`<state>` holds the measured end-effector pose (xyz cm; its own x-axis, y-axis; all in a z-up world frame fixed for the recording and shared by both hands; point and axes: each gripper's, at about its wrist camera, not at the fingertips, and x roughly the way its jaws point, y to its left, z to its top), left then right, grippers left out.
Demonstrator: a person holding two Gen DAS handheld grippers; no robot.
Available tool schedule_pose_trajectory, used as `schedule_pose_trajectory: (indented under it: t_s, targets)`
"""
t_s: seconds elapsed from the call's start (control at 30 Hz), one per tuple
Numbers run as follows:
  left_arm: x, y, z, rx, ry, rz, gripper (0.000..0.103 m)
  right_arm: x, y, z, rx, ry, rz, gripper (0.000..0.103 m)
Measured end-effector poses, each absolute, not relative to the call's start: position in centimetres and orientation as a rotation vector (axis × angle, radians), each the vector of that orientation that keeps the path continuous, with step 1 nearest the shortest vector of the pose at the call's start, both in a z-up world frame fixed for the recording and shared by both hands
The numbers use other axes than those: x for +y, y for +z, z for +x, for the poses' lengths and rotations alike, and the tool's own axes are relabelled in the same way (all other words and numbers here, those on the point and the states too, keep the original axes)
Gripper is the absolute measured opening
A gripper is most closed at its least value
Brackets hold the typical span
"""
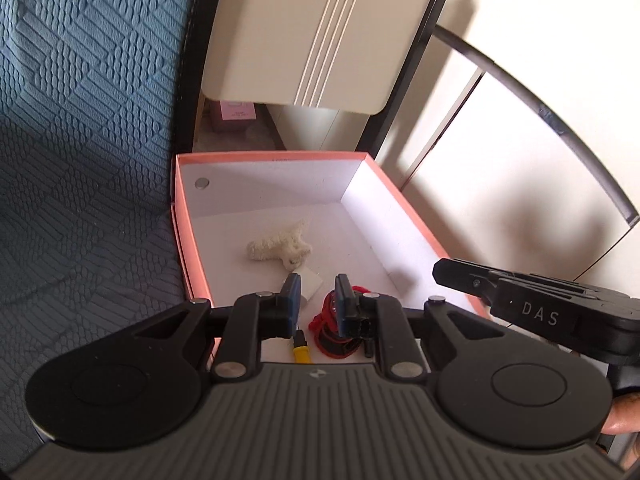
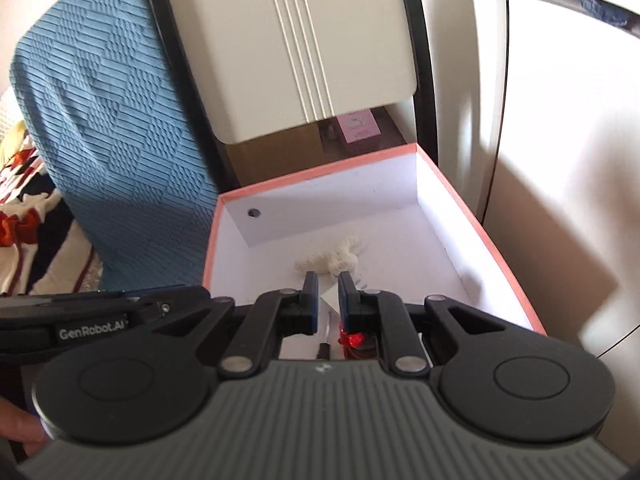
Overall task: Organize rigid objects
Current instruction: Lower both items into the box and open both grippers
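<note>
- Two grippers hover above the pink box (image 1: 182, 216): the left gripper (image 1: 316, 300) and the right gripper (image 2: 328, 298). Both have narrow jaws, and nothing is held between them.
- Inside the box lie a white coral piece (image 1: 278, 248), a small white block (image 1: 312, 282), a red cord (image 1: 326, 312) and a yellow item (image 1: 301, 350).
- The box stands beside a blue bedcover (image 1: 80, 140).
- It seems one placing step is finished. The next move calls for opening the jaws and finding another rigid object outside the box.
</note>
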<state>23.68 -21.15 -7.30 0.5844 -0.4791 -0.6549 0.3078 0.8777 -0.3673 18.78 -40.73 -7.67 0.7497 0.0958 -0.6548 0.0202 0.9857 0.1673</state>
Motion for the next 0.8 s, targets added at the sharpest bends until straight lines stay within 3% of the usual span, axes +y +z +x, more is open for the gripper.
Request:
schedule_pose_trajectory:
  t_s: [0.43,0.8]
  targets:
    - [-17.1,-1.9,15.8,0.688,-0.5,-0.229,0.02,-36.4,-2.7,11.6,0.633,0.101,0.121,0.015]
    - [-15.2,-2.4,9.8,0.669,-0.508,-0.228,0.02,-34.7,-3.1,6.5,0.654,0.099,0.123,0.015]
